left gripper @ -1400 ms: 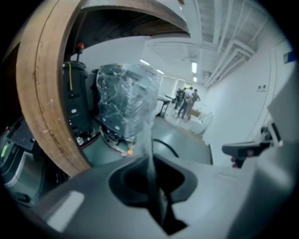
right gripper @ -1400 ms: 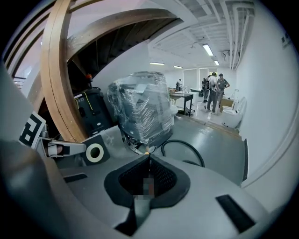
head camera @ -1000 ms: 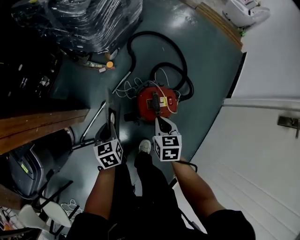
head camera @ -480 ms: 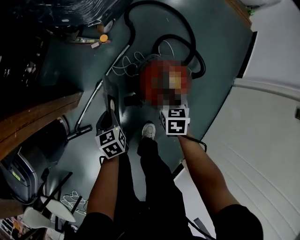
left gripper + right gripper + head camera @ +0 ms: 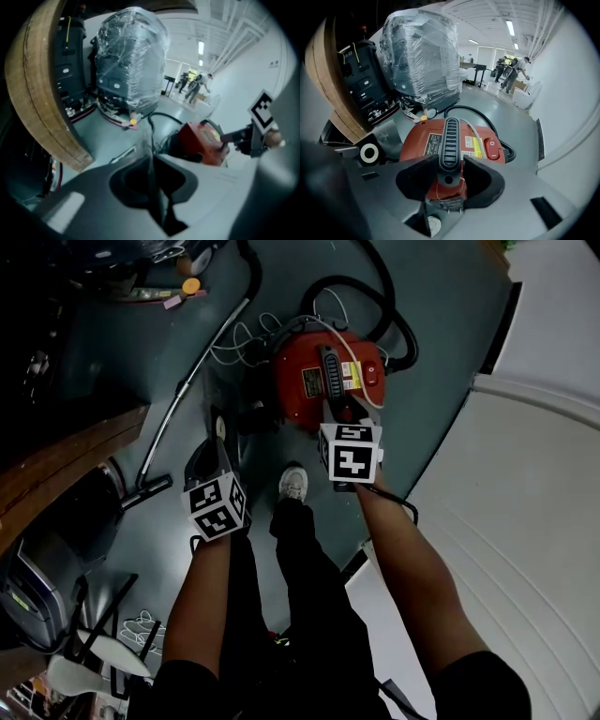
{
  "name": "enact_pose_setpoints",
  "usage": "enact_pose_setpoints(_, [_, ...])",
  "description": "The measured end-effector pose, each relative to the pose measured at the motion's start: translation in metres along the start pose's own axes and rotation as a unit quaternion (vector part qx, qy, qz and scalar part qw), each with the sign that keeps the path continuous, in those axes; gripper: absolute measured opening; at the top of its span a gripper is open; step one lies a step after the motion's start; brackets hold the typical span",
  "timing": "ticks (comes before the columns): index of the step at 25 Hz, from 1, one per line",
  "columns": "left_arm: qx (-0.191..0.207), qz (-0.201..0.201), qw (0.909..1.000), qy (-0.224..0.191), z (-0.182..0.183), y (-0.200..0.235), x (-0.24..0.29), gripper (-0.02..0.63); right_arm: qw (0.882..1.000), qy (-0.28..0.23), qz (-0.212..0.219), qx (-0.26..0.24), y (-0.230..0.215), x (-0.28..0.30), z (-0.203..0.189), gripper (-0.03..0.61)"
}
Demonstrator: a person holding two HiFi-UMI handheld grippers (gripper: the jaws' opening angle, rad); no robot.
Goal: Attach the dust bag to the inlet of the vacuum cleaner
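Left tool [image 5: 152, 164] tight on dust bag [image 5: 222, 425], beside red vacuum cleaner [image 5: 302, 385].

The red vacuum cleaner [image 5: 328, 381] has a smooth, glossy plastic shell with a matt black ribbed plastic handle [image 5: 449, 140], and its black hose [image 5: 465, 108] looks like dull, rubbery plastic. To its left the thin wand [image 5: 194, 395] gleams like bare metal, and the flat grey dust bag [image 5: 389, 133] looks matt and papery. The grey-green floor [image 5: 441, 362] is smooth with a soft sheen, the curved surface edge [image 5: 330, 89] at left is bare wood, and the far stacked load [image 5: 422, 61] wears crinkled, shiny clear film.
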State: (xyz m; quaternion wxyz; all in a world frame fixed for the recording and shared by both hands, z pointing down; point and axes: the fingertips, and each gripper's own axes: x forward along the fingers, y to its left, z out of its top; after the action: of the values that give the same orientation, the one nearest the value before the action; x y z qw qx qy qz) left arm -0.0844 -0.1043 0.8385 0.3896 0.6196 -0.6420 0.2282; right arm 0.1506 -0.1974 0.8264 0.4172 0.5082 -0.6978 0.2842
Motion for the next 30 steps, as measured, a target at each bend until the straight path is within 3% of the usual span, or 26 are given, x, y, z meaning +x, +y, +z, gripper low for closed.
enact_pose_setpoints(18, [-0.020, 0.007, 0.9991, 0.038, -0.027, -0.015, 0.033, 0.026, 0.999, 0.045, 0.011, -0.024, 0.004, 0.003, -0.003, 0.141])
enact_pose_setpoints(24, [0.000, -0.001, 0.9989, 0.046, -0.028, -0.025, 0.037, 0.026, 0.999, 0.045, 0.011, -0.029, 0.004, 0.002, -0.001, 0.141])
enact_pose_setpoints(30, [-0.005, -0.014, 0.9984, 0.054, -0.034, -0.033, 0.039, 0.026, 0.998, 0.045, 0.008, -0.034, 0.003, 0.002, -0.002, 0.142])
